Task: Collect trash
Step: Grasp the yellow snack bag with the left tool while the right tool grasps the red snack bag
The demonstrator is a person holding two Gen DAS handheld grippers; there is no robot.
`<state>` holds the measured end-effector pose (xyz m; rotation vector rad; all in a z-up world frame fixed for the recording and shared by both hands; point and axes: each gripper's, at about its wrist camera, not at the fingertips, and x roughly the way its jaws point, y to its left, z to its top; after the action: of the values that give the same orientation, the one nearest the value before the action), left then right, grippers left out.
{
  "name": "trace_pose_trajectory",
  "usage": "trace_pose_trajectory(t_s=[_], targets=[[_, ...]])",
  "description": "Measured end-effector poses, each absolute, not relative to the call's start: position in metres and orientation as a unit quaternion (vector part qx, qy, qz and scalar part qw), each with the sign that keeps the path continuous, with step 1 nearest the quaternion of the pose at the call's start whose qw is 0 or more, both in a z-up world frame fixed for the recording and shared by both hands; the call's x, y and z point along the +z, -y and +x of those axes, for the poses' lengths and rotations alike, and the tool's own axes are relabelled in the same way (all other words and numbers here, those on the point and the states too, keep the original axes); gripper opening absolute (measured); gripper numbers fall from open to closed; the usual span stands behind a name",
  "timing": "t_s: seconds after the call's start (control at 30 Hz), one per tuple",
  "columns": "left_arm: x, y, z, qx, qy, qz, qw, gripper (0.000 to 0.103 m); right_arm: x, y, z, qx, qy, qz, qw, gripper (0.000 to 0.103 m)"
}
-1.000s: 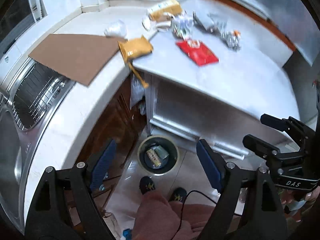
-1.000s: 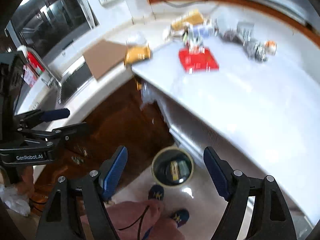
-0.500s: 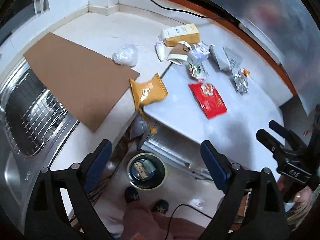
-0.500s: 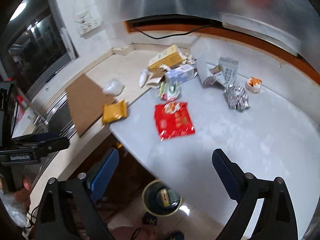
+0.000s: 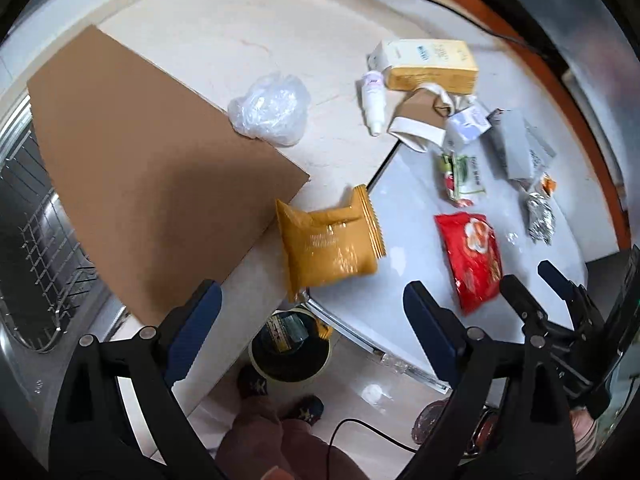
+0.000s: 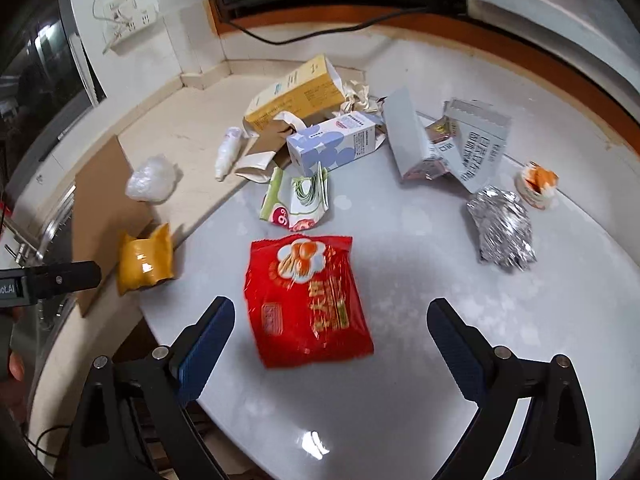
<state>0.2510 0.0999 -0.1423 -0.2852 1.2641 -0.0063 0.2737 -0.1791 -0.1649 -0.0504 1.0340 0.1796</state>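
Note:
My left gripper (image 5: 312, 316) is open and empty, hovering just short of a yellow snack bag (image 5: 330, 246) that hangs over the counter edge. My right gripper (image 6: 330, 332) is open and empty, its jaws on either side of a red snack bag (image 6: 306, 300) on the white table. Other trash lies beyond: a green-and-white wrapper (image 6: 298, 198), a blue-flowered carton (image 6: 334, 146), a yellow box (image 6: 296, 94), a foil wrapper (image 6: 502, 226), a crumpled plastic bag (image 5: 270, 110). A bin (image 5: 290, 346) with trash in it stands on the floor below.
A brown cardboard sheet (image 5: 148, 168) lies on the counter beside a steel sink (image 5: 36, 248) with a wire rack. A small white bottle (image 5: 374, 102), torn paper cup pieces (image 5: 420, 120) and grey cartons (image 6: 408, 132) lie near the wall. My feet (image 5: 276, 394) are by the bin.
Both grippers have risen from over the floor bin and moved forward over the counter and table. The yellow and red bags now sit close in front of the open jaws.

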Motion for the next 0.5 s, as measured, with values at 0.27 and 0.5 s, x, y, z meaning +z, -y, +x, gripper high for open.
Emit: trace_pose_trajectory(t_s=[0.27,0.5], targets=[[-0.167,-0.086,0.275,0.023,-0.599,-0.130,0.789,0.091,-0.192,0.162,0.286,0.096,-0.509,-0.064,0.853,0.098],[-0.175,-0.074,0.285,0.046,-0.602,-0.112,0.789,0.091,-0.208,0.153,0.288,0.105,-0.520,-0.089,0.843,0.098]])
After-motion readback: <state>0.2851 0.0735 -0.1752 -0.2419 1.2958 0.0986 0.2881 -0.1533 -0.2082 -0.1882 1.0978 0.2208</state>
